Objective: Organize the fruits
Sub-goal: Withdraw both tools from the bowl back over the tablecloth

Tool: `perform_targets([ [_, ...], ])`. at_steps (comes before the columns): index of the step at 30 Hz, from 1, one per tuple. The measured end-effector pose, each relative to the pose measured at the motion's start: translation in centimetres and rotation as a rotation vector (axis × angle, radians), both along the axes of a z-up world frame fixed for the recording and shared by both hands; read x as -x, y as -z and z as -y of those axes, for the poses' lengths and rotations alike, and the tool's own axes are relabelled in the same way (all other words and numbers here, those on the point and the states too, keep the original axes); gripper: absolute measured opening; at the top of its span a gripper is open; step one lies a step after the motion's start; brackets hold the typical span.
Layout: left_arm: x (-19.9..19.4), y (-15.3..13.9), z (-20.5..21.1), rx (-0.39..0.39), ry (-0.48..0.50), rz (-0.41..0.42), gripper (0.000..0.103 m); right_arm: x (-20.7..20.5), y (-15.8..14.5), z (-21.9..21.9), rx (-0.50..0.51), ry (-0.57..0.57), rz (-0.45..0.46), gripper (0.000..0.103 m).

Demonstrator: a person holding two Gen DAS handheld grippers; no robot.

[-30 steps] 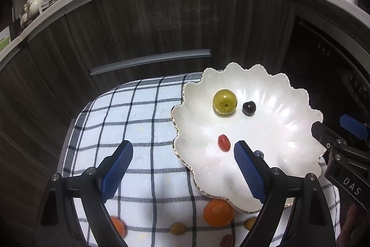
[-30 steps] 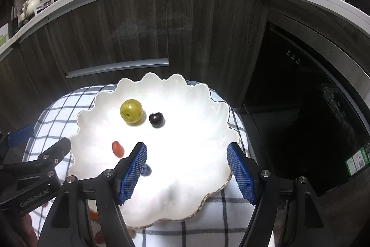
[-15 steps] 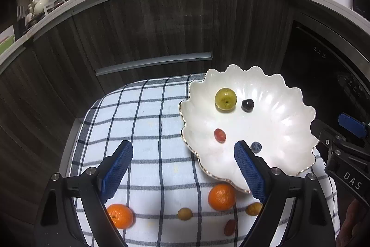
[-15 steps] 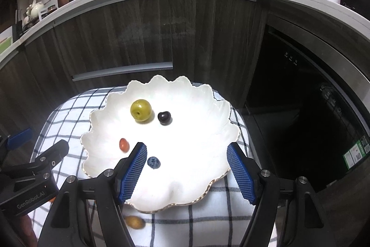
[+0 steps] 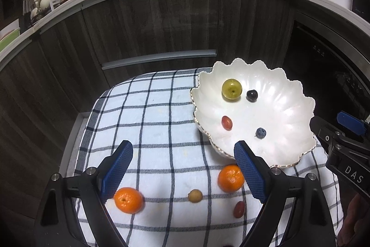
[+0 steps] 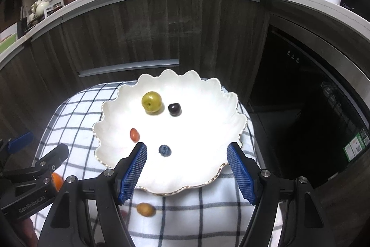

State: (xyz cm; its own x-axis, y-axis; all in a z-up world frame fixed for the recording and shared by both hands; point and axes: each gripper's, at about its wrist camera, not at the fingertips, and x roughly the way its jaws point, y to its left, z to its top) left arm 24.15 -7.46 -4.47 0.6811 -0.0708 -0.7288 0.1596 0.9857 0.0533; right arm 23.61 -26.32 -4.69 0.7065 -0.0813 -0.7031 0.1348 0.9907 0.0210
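Under the left wrist camera, a checked cloth [image 5: 157,122] covers the table before dark cabinets [image 5: 161,22]. The left gripper [image 5: 182,168] hangs with jaws apart over two oranges [image 5: 128,200], partly hiding one [image 5: 230,178]; a second ago these lay nearly out of frame. From the right wrist, the right gripper [image 6: 187,168], also spread and empty, hovers over the scalloped dish [image 6: 208,94] holding green fruit [image 6: 151,101], cherry [image 6: 174,108], blueberry [image 6: 164,150].

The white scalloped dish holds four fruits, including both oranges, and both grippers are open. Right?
Not quite: both oranges lie on the checked cloth, outside the white scalloped dish, as the left wrist view shows. The rest holds.
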Motion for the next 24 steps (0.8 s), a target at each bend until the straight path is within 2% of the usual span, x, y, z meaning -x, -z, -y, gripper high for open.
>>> perform_targets([
  [24, 2.8, 0.9, -1.8, -0.036, -0.01, 0.025, 0.089, 2.0, 0.7, -2.0, -0.014, -0.035, -0.007, 0.073],
])
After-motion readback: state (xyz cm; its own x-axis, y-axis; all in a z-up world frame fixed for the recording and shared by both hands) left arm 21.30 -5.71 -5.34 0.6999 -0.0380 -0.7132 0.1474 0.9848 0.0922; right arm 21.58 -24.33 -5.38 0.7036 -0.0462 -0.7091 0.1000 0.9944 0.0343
